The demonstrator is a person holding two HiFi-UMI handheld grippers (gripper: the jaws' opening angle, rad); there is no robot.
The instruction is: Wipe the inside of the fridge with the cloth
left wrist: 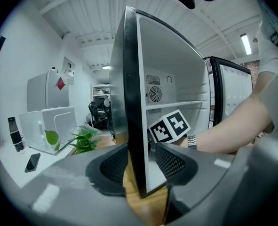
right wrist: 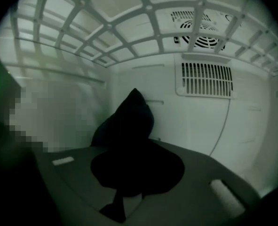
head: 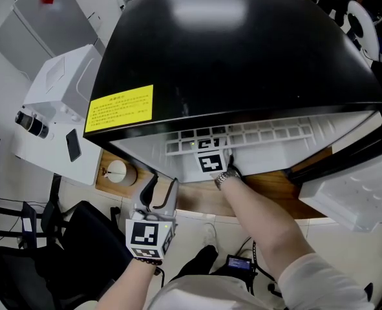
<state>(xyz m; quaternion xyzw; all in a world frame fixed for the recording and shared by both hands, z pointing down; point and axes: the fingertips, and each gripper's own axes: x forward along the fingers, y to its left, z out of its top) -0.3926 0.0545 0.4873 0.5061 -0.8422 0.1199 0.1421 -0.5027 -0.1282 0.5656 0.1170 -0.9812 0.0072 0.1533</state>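
Right claw [right wrist: 135, 171] clamps the dark cloth [right wrist: 129, 121] deep inside the fridge [head: 242, 50], near its back wall; best to press flat, sweeping in overlapping strokes. Left claw [left wrist: 142, 161] gapes wide at the fridge's front edge.

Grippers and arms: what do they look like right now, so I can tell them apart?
The left gripper is grey plastic with dark mesh pads; the right gripper looks the same grey. Each carries a cube of black-and-white square markers. A metal watch sits on the right wrist, and that arm has a pale rolled sleeve; the left forearm is bare.
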